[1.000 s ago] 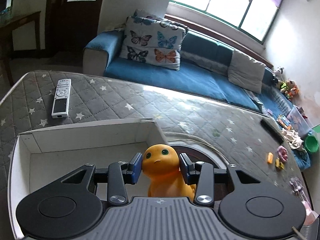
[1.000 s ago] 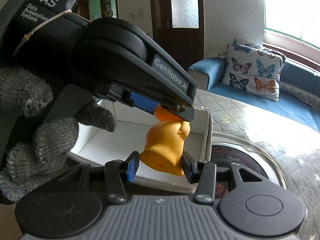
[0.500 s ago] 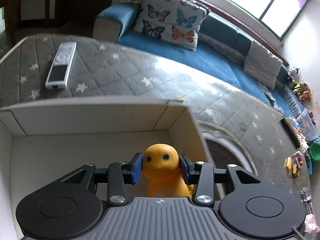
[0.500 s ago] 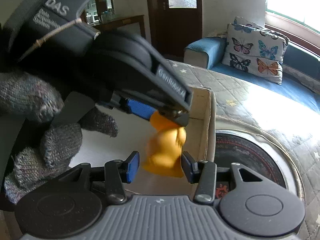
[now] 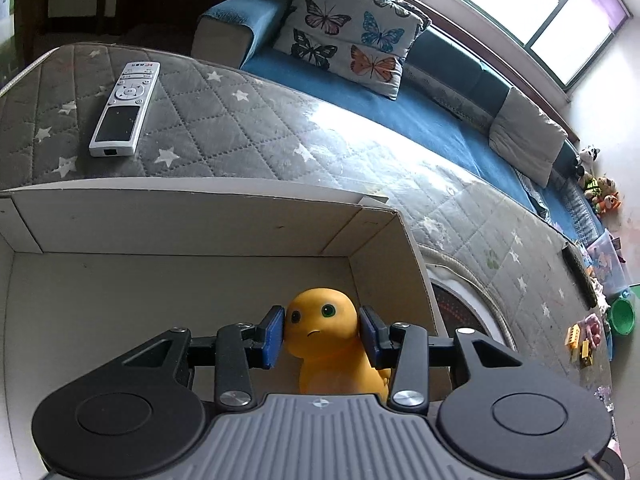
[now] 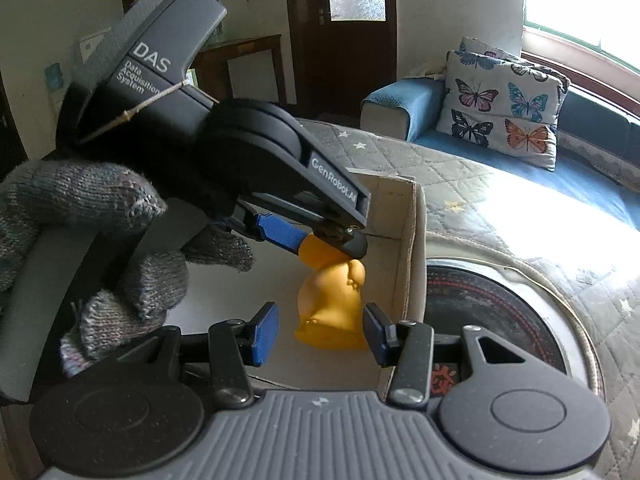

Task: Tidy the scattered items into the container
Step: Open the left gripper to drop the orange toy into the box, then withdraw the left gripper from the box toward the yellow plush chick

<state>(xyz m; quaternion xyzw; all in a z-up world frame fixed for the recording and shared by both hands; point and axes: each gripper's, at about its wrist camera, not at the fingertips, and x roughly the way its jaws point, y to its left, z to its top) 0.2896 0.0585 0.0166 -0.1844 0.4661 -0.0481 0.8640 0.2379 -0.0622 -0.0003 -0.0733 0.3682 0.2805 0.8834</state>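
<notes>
My left gripper [image 5: 321, 334] is shut on the head of an orange toy dinosaur [image 5: 326, 344] and holds it inside the white cardboard box [image 5: 192, 224], near the box's right wall. In the right wrist view the same toy [image 6: 334, 300] hangs from the left gripper [image 6: 324, 240] over the box floor. My right gripper [image 6: 320, 334] is open, its blue pads on either side of the toy's base without gripping it. A white remote control [image 5: 125, 109] lies on the grey quilted table beyond the box.
A round dark-red inset [image 6: 496, 320] sits in the table right of the box. A blue sofa with a butterfly pillow [image 5: 352, 40] runs behind the table. Small toys [image 5: 580, 340] and a green bowl [image 5: 622, 316] lie at the far right.
My left gripper has carried the toy from the box's rim down and deeper into the box. My right gripper's pads now stand wider apart around the toy's base.
</notes>
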